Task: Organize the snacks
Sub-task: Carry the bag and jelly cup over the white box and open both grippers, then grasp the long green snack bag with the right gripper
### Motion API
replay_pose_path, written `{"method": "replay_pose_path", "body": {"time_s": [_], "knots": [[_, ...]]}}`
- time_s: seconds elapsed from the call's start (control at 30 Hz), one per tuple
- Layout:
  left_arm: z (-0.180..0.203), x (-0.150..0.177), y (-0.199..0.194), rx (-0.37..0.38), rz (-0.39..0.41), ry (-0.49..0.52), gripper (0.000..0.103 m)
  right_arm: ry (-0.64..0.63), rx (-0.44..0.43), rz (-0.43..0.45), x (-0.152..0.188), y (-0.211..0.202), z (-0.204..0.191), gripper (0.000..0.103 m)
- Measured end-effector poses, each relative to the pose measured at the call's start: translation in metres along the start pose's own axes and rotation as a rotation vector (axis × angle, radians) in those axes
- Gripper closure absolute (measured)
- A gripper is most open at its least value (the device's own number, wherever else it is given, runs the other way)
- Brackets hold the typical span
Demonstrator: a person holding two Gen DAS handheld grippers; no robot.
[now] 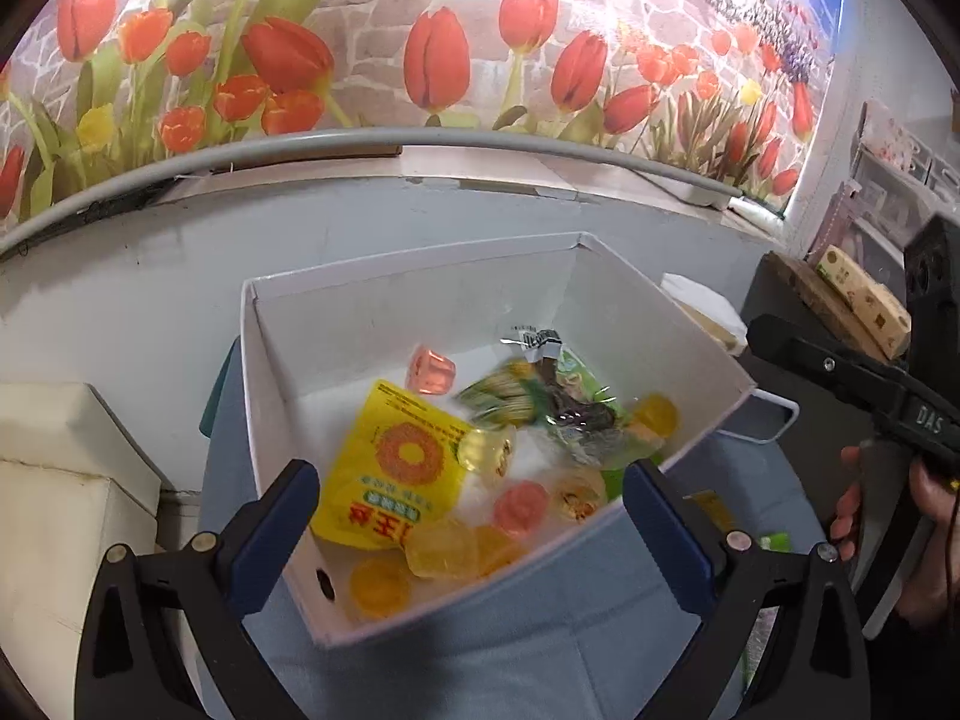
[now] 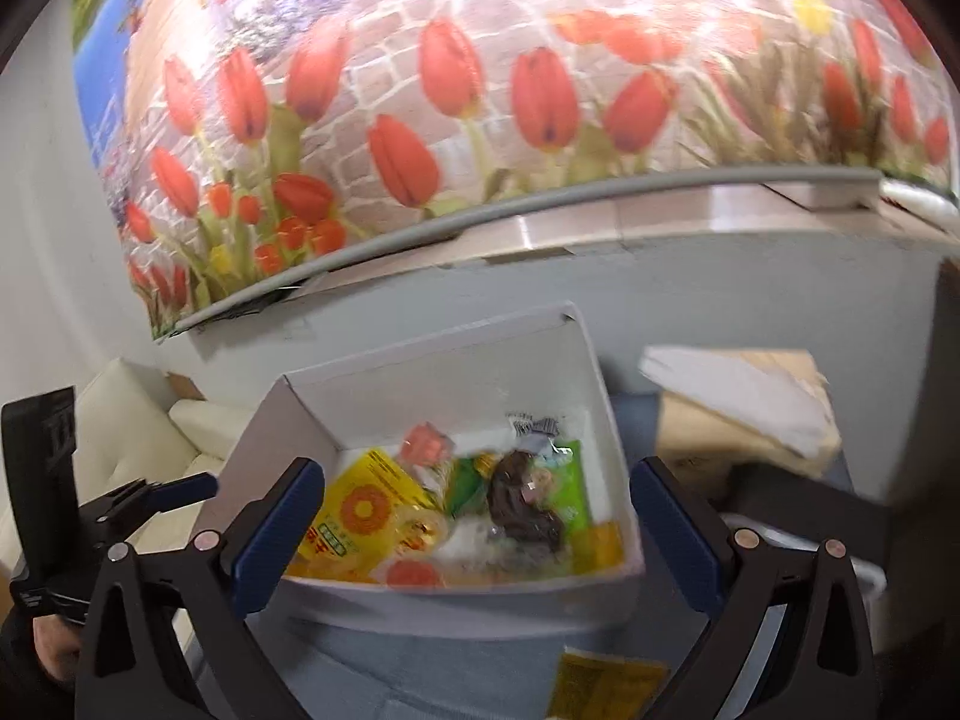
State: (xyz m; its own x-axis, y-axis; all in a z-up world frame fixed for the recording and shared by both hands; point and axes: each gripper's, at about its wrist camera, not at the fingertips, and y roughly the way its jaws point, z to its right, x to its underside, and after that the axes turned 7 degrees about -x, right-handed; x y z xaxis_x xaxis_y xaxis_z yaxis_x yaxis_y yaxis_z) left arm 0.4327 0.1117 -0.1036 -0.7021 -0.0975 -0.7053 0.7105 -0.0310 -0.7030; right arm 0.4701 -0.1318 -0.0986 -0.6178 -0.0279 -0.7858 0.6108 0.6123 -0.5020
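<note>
A white open box (image 1: 336, 324) stands on a blue cloth, with snacks loose inside it. In the box lie a yellow packet (image 1: 390, 468), green packets (image 1: 576, 384), a pink jelly cup (image 1: 429, 369) and several yellow and orange jelly cups (image 1: 444, 546). My left gripper (image 1: 471, 510) hangs open over the box's near corner, with nothing between its fingers. The right wrist view shows the same box (image 2: 456, 360), the yellow packet (image 2: 354, 510) and a dark packet (image 2: 522, 510). My right gripper (image 2: 480, 504) is open above the near wall and holds nothing.
Another yellow packet (image 2: 606, 690) lies on the blue cloth (image 1: 540, 630) in front of the box. A cardboard box (image 2: 738, 426) sits to the right, a cream sofa (image 1: 54, 480) to the left. A hand (image 1: 936, 498) is at the right edge. A tulip mural wall rises behind.
</note>
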Motion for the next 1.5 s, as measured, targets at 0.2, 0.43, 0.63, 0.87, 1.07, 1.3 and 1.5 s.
{"method": "replay_pose_path", "body": {"time_s": [0.2,0.43,0.63,0.87,1.07,1.3,1.5], "knots": [[0.005,0.028,-0.044,0.014,0.043,-0.022,0.0,0.048,0.092,-0.003,0.032,-0.044,0.001,0.0],[0.03,0.087,-0.092,0.066,0.077,0.058,0.0,0.057,0.268,-0.051,0.104,-0.093,-0.003,0.0],[0.043,0.146,-0.111,0.159,0.003,-0.013,0.0,0.113,0.382,-0.137,0.16,-0.099,0.009,0.0],[0.045,0.179,-0.125,0.162,-0.017,-0.015,0.0,0.124,0.444,-0.226,0.18,-0.067,0.013,0.0],[0.029,0.188,-0.127,0.123,-0.028,-0.052,0.0,0.144,0.485,-0.248,0.182,-0.05,0.024,0.0],[0.032,0.193,-0.124,0.123,-0.047,-0.039,0.0,0.082,0.505,-0.26,0.183,-0.038,0.015,0.011],[0.048,0.188,-0.118,0.135,-0.056,-0.015,0.0,0.059,0.488,-0.241,0.182,-0.05,0.011,0.04]]}}
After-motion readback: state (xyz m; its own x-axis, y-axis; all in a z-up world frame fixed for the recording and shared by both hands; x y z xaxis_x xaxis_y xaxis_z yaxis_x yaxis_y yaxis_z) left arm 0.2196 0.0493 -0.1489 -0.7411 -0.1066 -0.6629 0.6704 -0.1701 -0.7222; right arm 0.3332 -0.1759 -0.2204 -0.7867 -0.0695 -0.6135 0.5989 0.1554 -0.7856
